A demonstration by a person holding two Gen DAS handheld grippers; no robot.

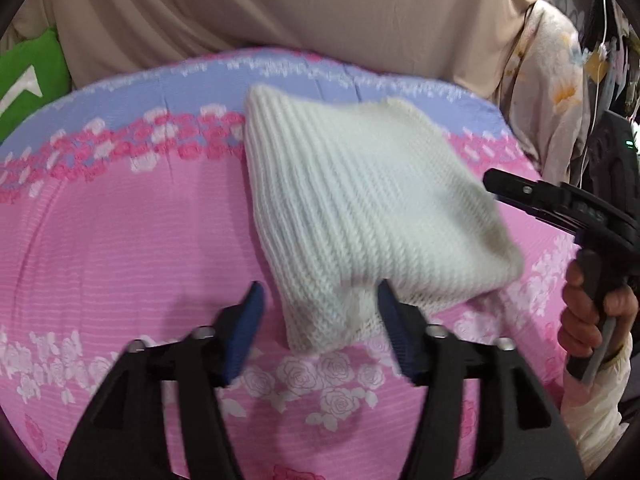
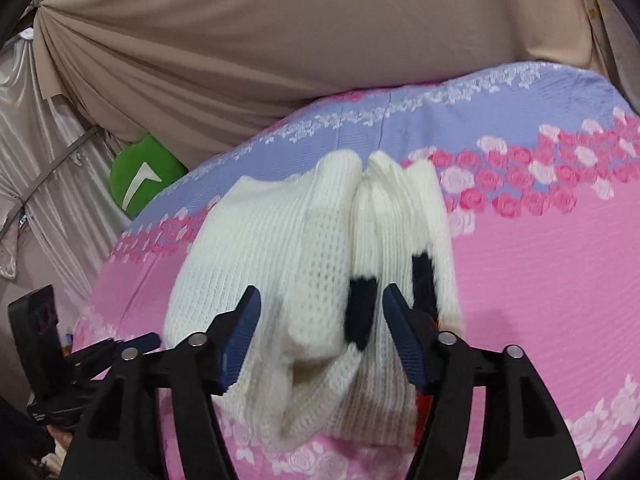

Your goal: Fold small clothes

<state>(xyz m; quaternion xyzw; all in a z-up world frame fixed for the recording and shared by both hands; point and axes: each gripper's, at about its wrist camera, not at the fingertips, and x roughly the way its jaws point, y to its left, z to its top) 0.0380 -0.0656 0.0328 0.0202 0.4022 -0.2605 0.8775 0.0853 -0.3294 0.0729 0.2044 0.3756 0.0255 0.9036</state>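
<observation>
Left tool (image 1: 320, 304) wide open, knit sweater's (image 1: 360, 200) near corner between its pads, ungripped. Right tool (image 2: 322, 308) also agape over the bunched sweater on the pink floral bedsheet (image 1: 120, 240); bare sheet left and right.

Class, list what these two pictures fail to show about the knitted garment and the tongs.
- White ribbed knitted garment: its type; folded, blurred, both views.
- Its black patches: the pattern; blurred, part hidden by the right tongs.
- Left tongs: whether touching the knit; motion blur.
</observation>
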